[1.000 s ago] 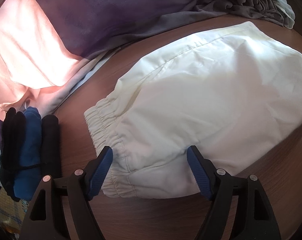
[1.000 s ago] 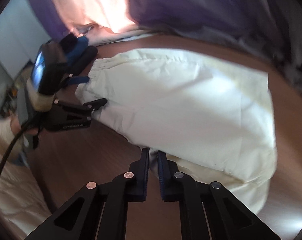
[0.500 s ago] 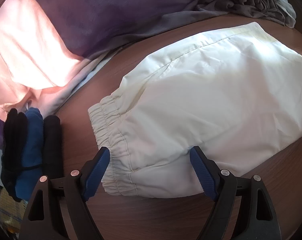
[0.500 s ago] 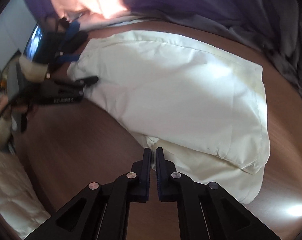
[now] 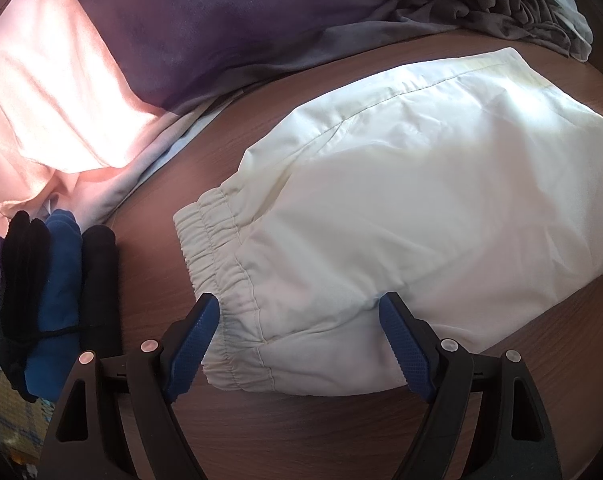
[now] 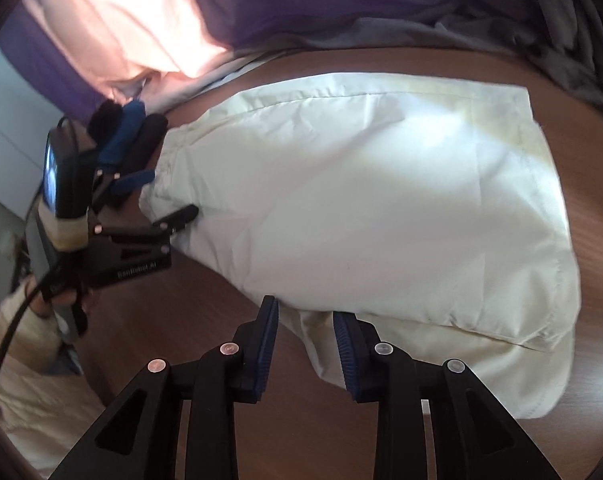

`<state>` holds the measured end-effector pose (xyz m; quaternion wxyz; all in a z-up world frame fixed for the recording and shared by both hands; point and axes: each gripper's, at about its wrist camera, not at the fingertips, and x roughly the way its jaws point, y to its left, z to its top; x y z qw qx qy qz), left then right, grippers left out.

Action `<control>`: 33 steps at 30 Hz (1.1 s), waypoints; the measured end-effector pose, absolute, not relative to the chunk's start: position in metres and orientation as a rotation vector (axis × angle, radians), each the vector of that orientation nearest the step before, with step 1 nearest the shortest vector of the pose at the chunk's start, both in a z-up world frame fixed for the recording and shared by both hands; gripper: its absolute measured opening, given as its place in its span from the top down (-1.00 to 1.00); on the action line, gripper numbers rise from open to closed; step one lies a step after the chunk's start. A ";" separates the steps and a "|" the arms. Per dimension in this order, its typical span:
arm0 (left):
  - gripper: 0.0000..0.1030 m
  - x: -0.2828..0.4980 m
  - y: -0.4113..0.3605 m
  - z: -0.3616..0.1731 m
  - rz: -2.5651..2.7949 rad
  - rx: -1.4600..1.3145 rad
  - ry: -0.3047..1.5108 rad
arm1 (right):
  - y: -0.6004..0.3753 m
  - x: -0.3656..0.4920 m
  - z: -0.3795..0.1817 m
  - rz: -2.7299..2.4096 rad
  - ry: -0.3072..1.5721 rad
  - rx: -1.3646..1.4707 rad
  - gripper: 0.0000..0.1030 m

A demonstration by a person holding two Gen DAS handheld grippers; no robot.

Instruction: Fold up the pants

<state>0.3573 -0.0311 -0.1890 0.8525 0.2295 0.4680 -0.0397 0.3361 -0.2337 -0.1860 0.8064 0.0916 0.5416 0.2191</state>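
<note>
The cream-white elastic-waist pants (image 5: 401, 208) lie folded into a compact stack on the brown wooden table (image 5: 301, 432), so folding looks nearly finished. The left gripper (image 5: 297, 344) stands wide over the near waistband, pressing nothing. The right gripper (image 6: 305, 340) is opening, straddling the near edge without pinching it.

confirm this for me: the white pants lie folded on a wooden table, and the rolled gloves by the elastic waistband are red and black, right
Not quite. The rolled gloves are blue and black, not red and black; the left wrist view shows them plainly, beside the elastic waistband. The rest holds: the white pants lie folded on the wooden table.
</note>
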 end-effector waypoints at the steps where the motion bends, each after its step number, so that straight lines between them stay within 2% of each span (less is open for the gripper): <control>1: -0.60 0.357 -0.031 -0.189 -0.085 0.482 0.986 | -0.235 0.338 -0.188 0.471 1.161 0.218 0.41; 5: -0.60 0.356 -0.032 -0.189 -0.082 0.492 0.981 | -0.238 0.340 -0.191 0.457 1.153 0.269 0.48; 10: -0.60 0.354 -0.034 -0.190 -0.074 0.513 0.965 | -0.232 0.331 -0.180 0.503 1.126 0.165 0.64; 14: -0.60 0.353 -0.034 -0.190 -0.072 0.505 0.969 | -0.229 0.328 -0.175 0.498 1.101 0.113 0.86; 22: -0.61 0.353 -0.035 -0.190 -0.063 0.498 0.971 | -0.207 0.291 -0.149 0.485 0.998 -0.238 0.92; 33: -0.63 0.352 -0.037 -0.190 -0.049 0.515 0.964 | -0.218 0.279 -0.173 0.421 1.116 -0.127 0.98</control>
